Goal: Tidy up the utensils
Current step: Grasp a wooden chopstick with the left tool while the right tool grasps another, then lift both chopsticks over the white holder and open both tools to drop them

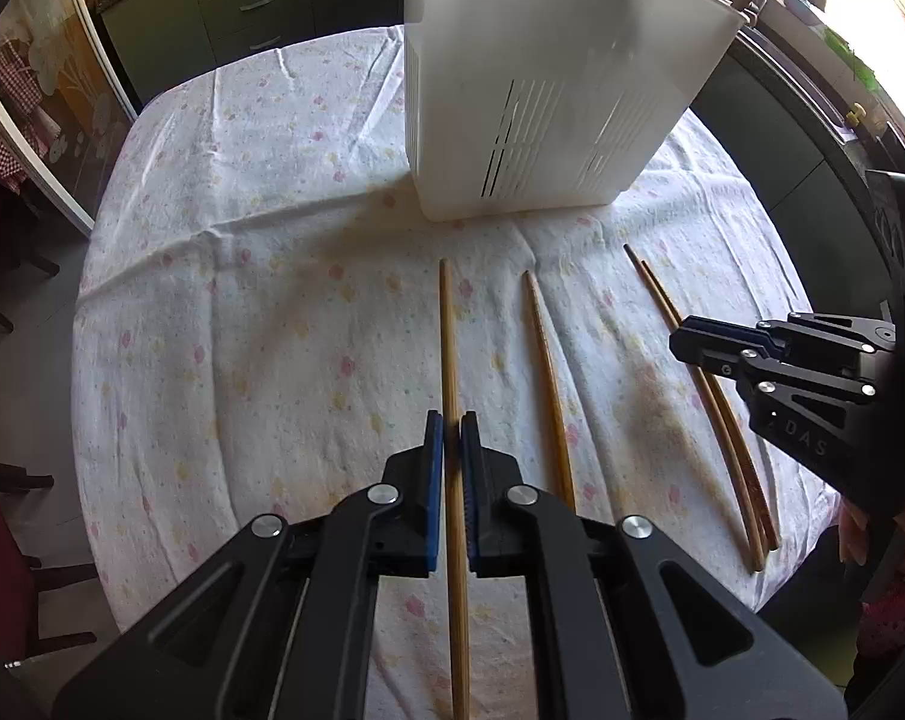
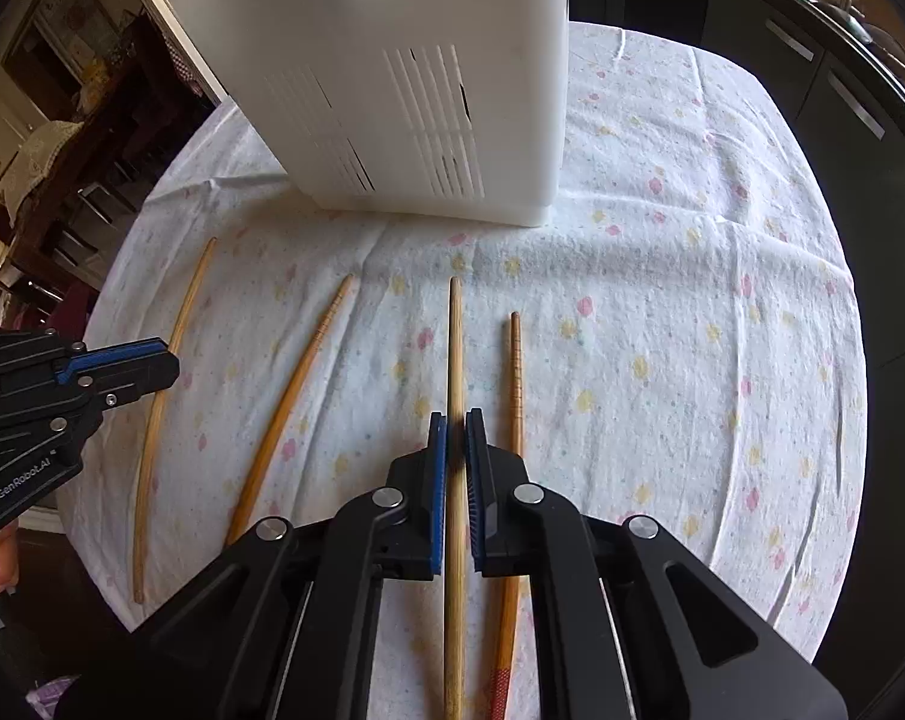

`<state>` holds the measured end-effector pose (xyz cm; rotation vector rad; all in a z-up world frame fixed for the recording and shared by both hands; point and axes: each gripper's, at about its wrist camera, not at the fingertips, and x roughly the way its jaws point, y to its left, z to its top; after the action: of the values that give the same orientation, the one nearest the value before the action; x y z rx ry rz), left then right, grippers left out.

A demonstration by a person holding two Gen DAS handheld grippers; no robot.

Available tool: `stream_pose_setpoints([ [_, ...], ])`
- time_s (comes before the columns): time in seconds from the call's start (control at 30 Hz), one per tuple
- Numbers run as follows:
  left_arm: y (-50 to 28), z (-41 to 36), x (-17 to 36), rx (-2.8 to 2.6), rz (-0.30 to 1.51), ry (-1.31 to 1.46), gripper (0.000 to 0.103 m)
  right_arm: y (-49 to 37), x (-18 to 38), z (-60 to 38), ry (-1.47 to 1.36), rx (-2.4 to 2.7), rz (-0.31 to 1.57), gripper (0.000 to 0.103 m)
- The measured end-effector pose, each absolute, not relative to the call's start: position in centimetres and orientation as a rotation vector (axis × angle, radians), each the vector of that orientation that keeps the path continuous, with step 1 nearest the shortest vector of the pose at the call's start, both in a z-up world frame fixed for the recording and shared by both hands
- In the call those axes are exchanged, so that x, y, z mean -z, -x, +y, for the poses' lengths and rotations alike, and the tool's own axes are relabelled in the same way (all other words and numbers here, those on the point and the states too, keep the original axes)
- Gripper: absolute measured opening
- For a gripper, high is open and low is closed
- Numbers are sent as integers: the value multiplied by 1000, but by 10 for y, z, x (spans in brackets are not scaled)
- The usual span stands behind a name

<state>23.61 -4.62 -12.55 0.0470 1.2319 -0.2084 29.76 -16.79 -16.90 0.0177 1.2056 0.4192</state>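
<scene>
A chopstick is clamped lengthwise in each hand-held gripper — left [image 1: 451, 438], right [image 2: 456, 438] — aligned toward the slotted white holder [image 1: 548, 90] for tip-first insertion.

A round table carries a white tablecloth [image 1: 242, 276] printed with small pink and yellow flowers; creases run across the cloth. Dark green cabinets [image 1: 224, 6] with metal bar handles stand behind the table. A glass door [image 1: 38, 96] with a floral pattern stands at the left. A dark countertop [image 1: 812, 78] runs along the right side beneath a bright window.
</scene>
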Motion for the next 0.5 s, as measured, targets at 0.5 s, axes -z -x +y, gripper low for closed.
stream_pose_setpoints([
  [0.5, -198, -49, 57, 265, 1092, -60, 6, -243, 75, -203, -144, -543, 990, 7],
])
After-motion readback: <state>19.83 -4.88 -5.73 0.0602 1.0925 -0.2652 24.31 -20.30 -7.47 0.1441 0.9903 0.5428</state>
